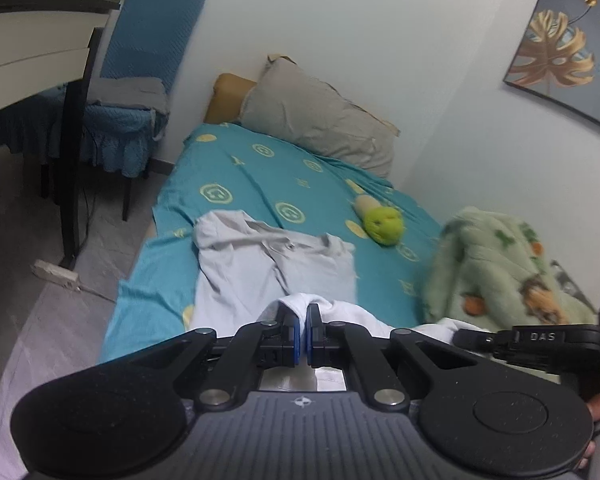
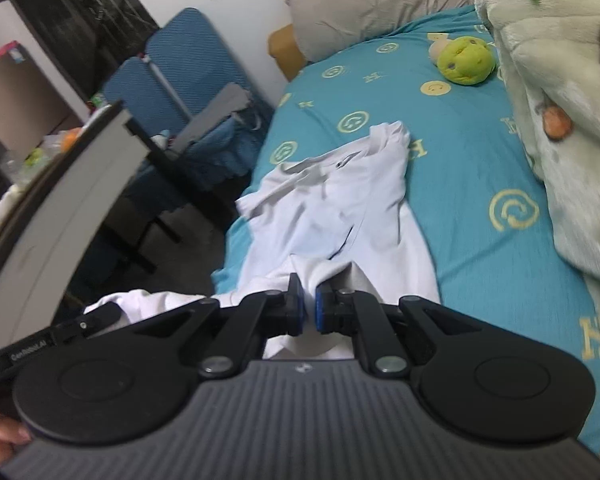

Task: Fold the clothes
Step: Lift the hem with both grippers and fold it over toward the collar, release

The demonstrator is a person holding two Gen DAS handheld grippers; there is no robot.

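While the shirt (image 2: 332,208) lay spread on the bed (image 2: 472,168), its near hem was pinched by both hand-held grippers. The left hand-held gripper (image 1: 303,320) was seen closed on a fold of the white cloth, and the right hand-held gripper (image 2: 307,300) was closed on another fold of the same hem, with the fabric bunched between its blue pads (image 2: 296,300). The collar of the shirt was pointed away, toward the pillow (image 2: 376,4) at the head of the bed. A green plush toy (image 2: 466,60) was placed beyond the shirt, apart from it, and a green blanket (image 2: 560,120) was heaped along the wall side of the bed. Blue chairs (image 1: 148,80) were seen beside a worktop (image 1: 40,40), near the head of the bed. A picture (image 1: 568,48) was hung on the wall.
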